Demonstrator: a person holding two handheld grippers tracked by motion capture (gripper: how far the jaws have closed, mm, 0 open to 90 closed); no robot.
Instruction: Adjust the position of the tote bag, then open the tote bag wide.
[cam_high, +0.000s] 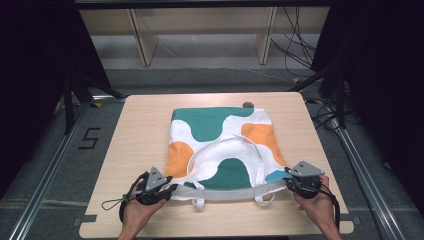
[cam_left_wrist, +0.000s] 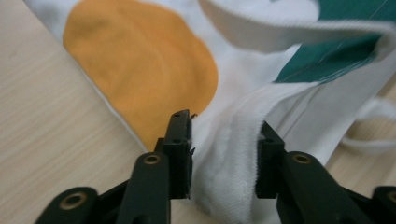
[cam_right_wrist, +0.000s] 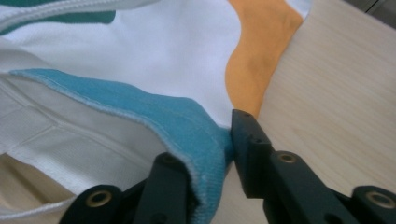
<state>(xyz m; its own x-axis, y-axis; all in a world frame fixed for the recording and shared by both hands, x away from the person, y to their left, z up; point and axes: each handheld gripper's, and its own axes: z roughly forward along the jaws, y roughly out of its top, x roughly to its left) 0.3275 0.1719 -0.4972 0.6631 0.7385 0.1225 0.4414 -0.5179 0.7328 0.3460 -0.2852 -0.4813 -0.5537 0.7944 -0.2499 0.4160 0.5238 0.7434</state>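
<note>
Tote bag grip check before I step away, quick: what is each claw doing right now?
Left claw: bag hem bunched between its jaws; grip cannot be told.
Right claw: closed on the bag's blue-edged corner.

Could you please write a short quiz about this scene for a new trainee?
1. True or false: the tote bag lies flat on the wooden table.
2. Which corner of the bag's near edge does the right gripper pinch? A) the blue corner B) a green corner C) an orange corner
3. What lies between the jaws of the left gripper?

Key
1. True.
2. A: the blue hem is folded between its jaws, which press on it.
3. Bunched white fabric from the bag's near edge; both jaws touch it, so it looks gripped.
</note>
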